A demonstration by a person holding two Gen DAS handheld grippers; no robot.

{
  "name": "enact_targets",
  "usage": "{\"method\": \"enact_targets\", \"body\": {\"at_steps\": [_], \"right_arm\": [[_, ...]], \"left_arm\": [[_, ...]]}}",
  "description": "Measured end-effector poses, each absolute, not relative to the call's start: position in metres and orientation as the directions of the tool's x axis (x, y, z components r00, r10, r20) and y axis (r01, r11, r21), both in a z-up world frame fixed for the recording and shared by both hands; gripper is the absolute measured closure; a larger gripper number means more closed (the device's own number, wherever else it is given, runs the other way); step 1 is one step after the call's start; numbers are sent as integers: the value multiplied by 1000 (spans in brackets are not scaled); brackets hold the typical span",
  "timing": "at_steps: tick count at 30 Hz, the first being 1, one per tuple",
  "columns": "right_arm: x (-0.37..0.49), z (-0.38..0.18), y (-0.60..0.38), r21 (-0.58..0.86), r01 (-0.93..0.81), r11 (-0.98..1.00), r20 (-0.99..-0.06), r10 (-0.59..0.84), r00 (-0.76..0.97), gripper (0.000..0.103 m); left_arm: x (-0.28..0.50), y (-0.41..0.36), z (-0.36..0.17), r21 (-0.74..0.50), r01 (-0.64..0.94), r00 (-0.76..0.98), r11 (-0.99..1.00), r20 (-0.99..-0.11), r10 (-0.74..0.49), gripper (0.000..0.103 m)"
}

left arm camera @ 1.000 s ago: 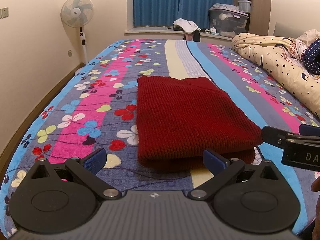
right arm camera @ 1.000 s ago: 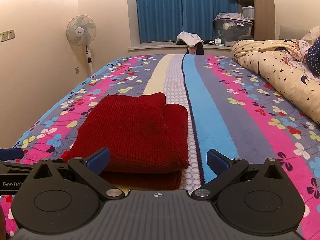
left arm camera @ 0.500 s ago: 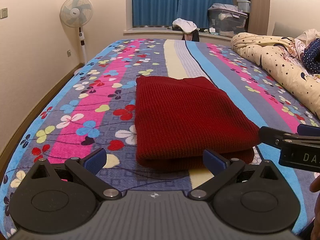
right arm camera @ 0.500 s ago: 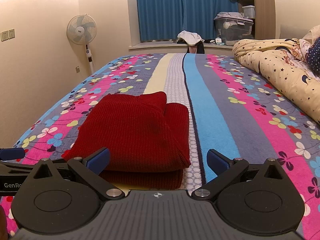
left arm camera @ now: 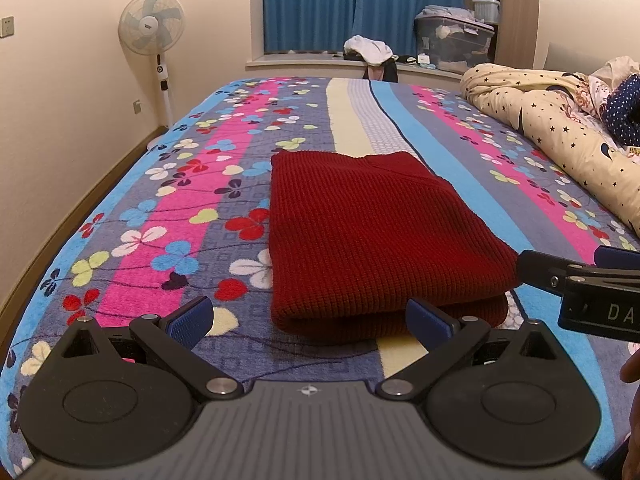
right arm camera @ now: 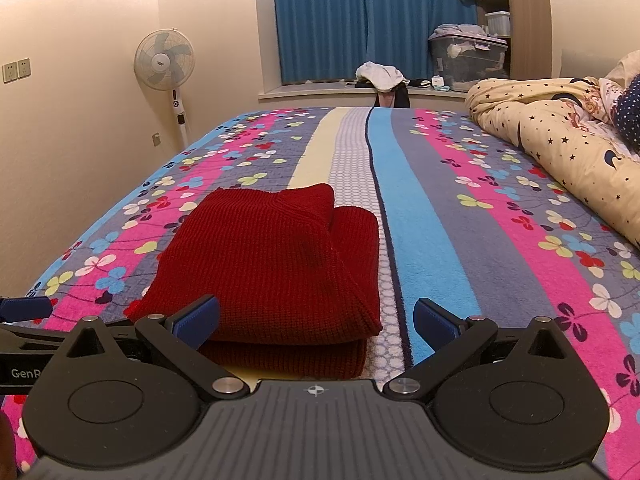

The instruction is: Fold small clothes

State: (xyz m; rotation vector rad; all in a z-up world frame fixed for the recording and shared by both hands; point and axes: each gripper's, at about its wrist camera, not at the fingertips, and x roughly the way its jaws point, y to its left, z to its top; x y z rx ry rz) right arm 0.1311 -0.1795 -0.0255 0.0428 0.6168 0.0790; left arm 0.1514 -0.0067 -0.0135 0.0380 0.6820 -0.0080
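While its lower fold hides, red sweater (left arm camera: 372,236) lies folded.

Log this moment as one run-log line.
left gripper: open, empty | right gripper: open, empty | red knit garment: folded, lying on bedspread | contact: none

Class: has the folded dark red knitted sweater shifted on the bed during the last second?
No. The folded dark red knitted sweater keeps its place against the cream stripe.
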Motion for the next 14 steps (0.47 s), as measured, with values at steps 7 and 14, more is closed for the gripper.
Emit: {"method": "enact_targets", "body": {"at_steps": [7,14], "right_arm": [[131,-25,-179,64,-61,996,-576,86,813,1],[131,-25,-180,64,-61,996,-576,87,813,1]], "left_arm": [[152,-6,-13,33,21,776,999,-631,5,1],[151,-7,-14,32,24,775,999,-632,2,1]]}}
